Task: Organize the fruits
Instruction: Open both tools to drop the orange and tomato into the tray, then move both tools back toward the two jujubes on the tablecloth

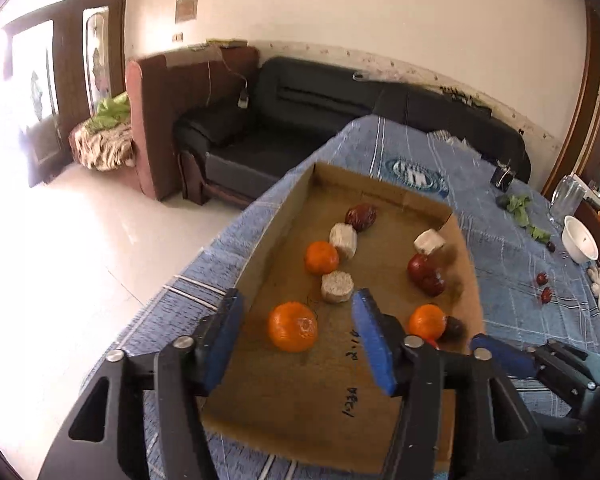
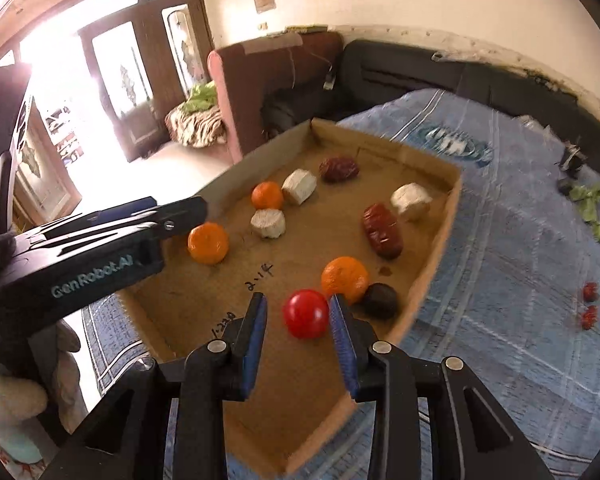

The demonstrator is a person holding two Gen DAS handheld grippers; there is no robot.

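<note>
In the cardboard tray, a red cherry tomato is flanked by the right gripper, jaws narrowly parted, apparently not pressing. The left gripper is spread wide around a tangerine. Red dates and pale chunks are scattered ahead.

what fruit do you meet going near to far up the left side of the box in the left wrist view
Near orange → sliced white round → second orange → pale white chunk → dark red date nearest the far wall of the cardboard box.
</note>
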